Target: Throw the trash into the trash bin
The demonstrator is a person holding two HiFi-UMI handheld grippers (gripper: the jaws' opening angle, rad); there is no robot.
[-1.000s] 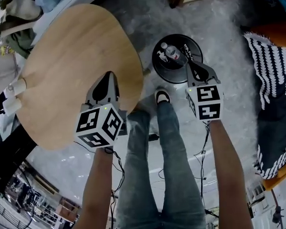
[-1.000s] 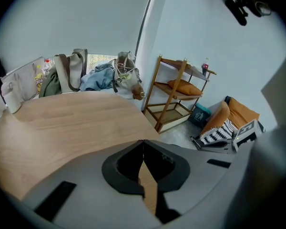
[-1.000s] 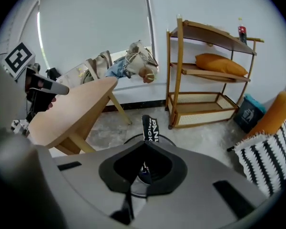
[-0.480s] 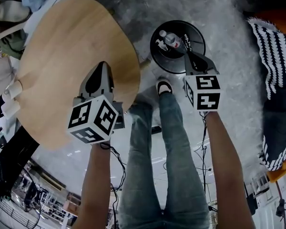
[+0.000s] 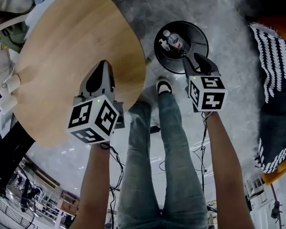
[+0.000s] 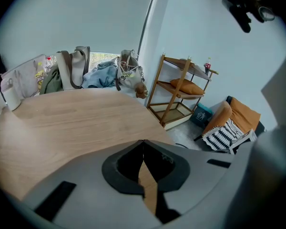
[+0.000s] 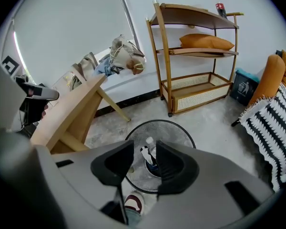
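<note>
A black mesh trash bin (image 5: pixel 200 43) stands on the floor to the right of the round wooden table (image 5: pixel 62 56). A clear plastic bottle (image 5: pixel 171 39) and a dark scrap lie inside it. My right gripper (image 5: pixel 192 60) hangs just over the bin's near rim, its jaws opening with nothing between them. In the right gripper view the bin (image 7: pixel 183 136) and the bottle (image 7: pixel 149 151) show through the gap of that gripper (image 7: pixel 144 148). My left gripper (image 5: pixel 101 68) is shut and empty above the table's near edge; in its own view the left gripper (image 6: pixel 143 142) points across the tabletop (image 6: pixel 62 123).
The person's legs and a shoe (image 5: pixel 163 86) stand right beside the bin. A black-and-white striped throw (image 5: pixel 276 80) lies on an orange chair at the right. A wooden shelf rack (image 7: pixel 200 56) stands behind the bin. Bags (image 6: pixel 105 73) crowd the table's far side.
The right gripper's jaws have parted, having sunk a little over the bin. A dark printed piece seen at its tips earlier no longer shows there. The left gripper has kept still.
</note>
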